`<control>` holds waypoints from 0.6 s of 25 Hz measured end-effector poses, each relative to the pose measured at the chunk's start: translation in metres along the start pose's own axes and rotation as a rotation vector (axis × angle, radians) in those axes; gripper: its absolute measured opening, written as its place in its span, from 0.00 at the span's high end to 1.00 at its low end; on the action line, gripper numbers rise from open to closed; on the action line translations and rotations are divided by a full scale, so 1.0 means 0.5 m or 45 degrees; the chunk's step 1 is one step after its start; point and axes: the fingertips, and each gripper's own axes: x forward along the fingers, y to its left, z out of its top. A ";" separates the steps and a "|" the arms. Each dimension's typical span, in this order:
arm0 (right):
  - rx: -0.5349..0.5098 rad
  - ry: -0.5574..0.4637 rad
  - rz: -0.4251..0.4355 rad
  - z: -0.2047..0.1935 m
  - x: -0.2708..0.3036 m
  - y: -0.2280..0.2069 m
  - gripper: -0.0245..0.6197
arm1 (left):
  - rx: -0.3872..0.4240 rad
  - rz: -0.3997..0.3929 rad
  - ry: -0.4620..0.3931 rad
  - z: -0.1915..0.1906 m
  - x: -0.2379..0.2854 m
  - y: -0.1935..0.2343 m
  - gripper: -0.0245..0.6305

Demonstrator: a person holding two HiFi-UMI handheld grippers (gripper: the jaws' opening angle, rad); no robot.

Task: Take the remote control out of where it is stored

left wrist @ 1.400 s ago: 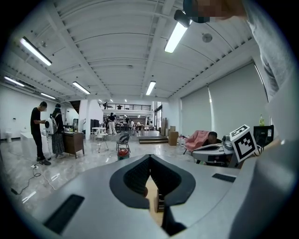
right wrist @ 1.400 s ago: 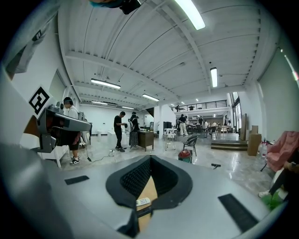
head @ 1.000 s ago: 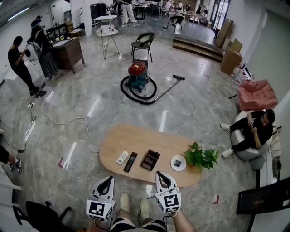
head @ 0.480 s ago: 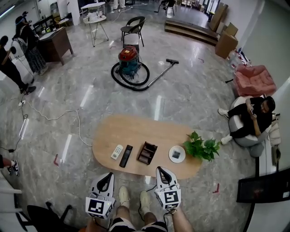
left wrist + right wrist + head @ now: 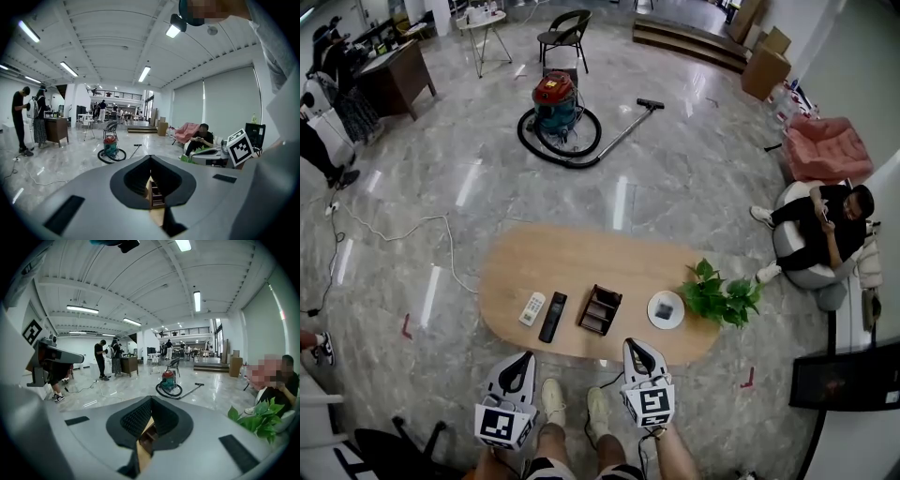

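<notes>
Head view: approach step; left gripper and right gripper clenched, empty; storage box ahead of both tips, black remote lying beside it.
Left gripper view: jaws pressed together; storage box straight ahead.
Right gripper view: jaws clenched on nothing; storage box straight ahead.
Next: parting one pair, reaching forward and down onto black remote.

From the head view the wooden holder is too small to show what its slots contain, and the dark thing on the white plate cannot be identified. In their own views the left gripper and right gripper hide the table except a sliver by the wooden holder.
</notes>
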 end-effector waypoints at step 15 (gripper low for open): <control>-0.025 0.101 -0.019 -0.132 0.125 -0.063 0.95 | -0.026 -0.073 0.085 -0.118 0.123 0.017 0.95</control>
